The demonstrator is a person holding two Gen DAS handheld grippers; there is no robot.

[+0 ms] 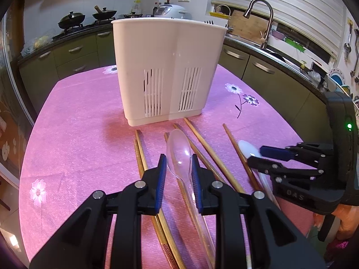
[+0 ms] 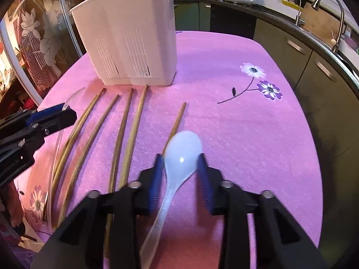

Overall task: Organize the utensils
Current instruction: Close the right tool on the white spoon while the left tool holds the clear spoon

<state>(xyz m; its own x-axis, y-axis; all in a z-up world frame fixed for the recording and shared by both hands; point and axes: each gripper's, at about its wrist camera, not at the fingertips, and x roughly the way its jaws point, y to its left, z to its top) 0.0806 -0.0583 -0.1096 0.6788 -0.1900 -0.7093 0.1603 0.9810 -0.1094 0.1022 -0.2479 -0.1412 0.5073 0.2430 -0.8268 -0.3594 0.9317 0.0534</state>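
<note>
utensils laid out before the holder

a white plastic utensil holder [image 1: 168, 71] stands upright on the pink cloth, with two slotted vent panels low on its front. five wooden chopsticks [image 2: 125, 125] lie flat just in front of it, roughly side by side. a clear plastic spoon [image 1: 179, 154] lies among them, bowl toward the holder; a white spoon [image 2: 182, 150] lies beside the rightmost chopstick.

The right gripper [image 1: 258, 154] body shows faint raised letters that seem to read "OAS".
</note>
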